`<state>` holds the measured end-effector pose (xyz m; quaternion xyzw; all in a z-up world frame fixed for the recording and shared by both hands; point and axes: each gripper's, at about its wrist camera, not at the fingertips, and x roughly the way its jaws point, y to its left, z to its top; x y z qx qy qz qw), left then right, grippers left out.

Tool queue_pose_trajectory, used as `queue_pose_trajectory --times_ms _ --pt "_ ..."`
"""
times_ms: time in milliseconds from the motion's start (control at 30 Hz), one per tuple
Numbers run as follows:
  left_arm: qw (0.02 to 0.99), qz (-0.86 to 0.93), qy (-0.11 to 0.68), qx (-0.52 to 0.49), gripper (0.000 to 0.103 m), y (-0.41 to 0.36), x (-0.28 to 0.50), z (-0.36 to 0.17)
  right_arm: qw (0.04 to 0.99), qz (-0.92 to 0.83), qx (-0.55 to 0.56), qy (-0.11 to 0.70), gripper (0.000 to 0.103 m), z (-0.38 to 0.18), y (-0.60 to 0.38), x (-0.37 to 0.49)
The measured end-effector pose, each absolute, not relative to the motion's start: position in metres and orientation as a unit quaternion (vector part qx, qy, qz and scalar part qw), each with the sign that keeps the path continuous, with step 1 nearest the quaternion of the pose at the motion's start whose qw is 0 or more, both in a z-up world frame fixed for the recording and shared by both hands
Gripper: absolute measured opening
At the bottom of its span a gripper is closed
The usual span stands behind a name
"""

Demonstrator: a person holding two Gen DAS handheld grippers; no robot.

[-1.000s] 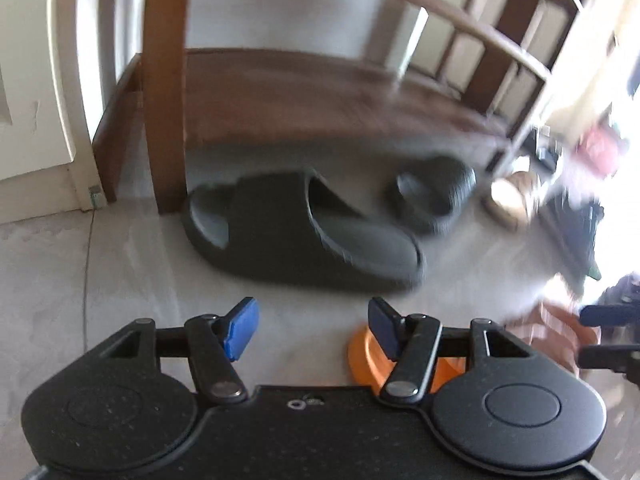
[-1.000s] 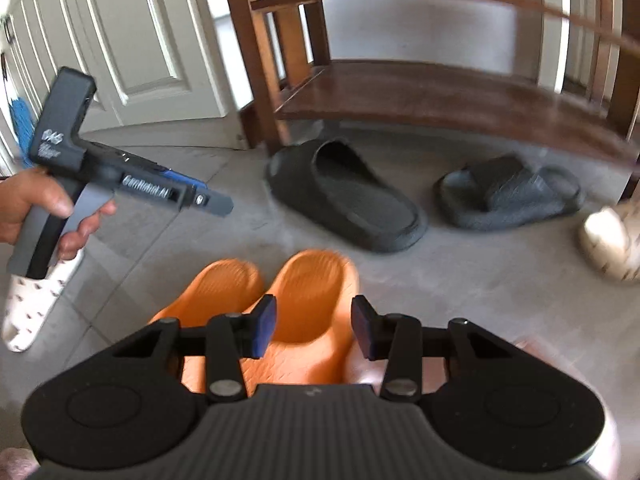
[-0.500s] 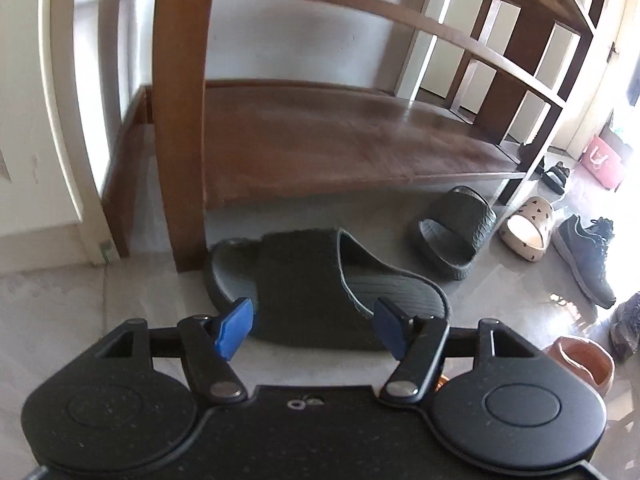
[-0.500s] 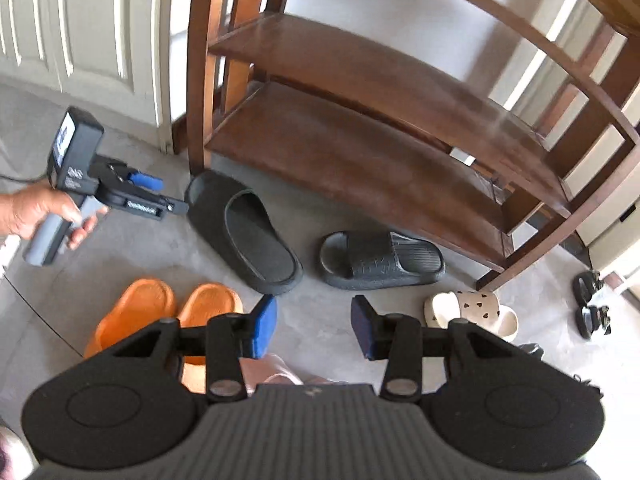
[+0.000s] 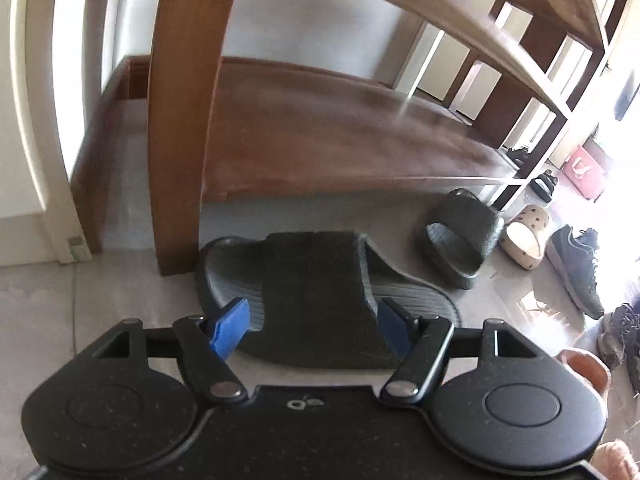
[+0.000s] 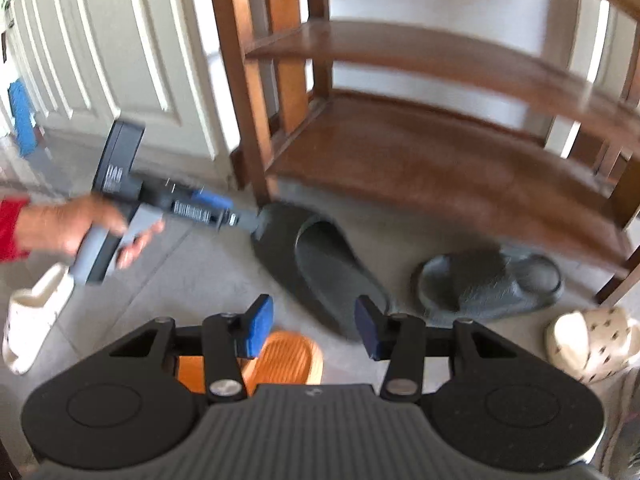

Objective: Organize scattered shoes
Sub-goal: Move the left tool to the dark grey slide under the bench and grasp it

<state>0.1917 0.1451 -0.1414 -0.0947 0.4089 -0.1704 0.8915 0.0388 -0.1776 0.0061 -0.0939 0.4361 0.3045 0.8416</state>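
Note:
A dark grey slide sandal (image 5: 320,296) lies on the floor by the front leg of the wooden shoe rack (image 5: 320,136). My left gripper (image 5: 314,324) is open, its blue pads on either side of the sandal's strap, at its near edge. In the right wrist view the same sandal (image 6: 320,264) shows, with the left gripper (image 6: 240,220) at its heel end. Its mate (image 6: 488,284) lies to the right, also seen in the left wrist view (image 5: 460,236). My right gripper (image 6: 314,328) is open and empty above an orange slipper (image 6: 280,360).
A cream spotted clog (image 6: 592,340), a white slipper (image 6: 32,316), a black sneaker (image 5: 576,268) and more shoes at the far right lie on the grey floor. White panelled doors (image 6: 100,40) stand left of the rack. The rack's lowest shelf (image 6: 440,160) is bare.
My left gripper has moved forward and down onto the dark sandal, pads now flanking its strap. My right gripper has dropped lower and swung left toward the rack and the orange slippers.

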Motion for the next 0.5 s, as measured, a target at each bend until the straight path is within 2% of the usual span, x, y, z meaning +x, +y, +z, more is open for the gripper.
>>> queue_pose_trajectory --times_ms 100,300,367,500 --pt "0.888 -0.187 0.401 -0.125 0.071 0.151 0.201 -0.156 0.831 0.307 -0.119 0.448 0.049 0.001 -0.181 0.035" --pt "0.880 -0.219 0.400 -0.130 0.071 0.136 0.224 -0.167 0.832 0.301 -0.074 0.460 0.049 0.007 -0.187 0.060" --pt "0.881 -0.212 0.399 -0.141 0.071 0.138 0.226 -0.170 0.827 0.299 -0.058 0.472 0.049 -0.003 -0.188 0.073" --pt "0.886 -0.194 0.391 -0.156 0.071 0.145 0.221 -0.171 0.839 0.276 -0.103 0.458 0.047 -0.033 -0.166 0.108"
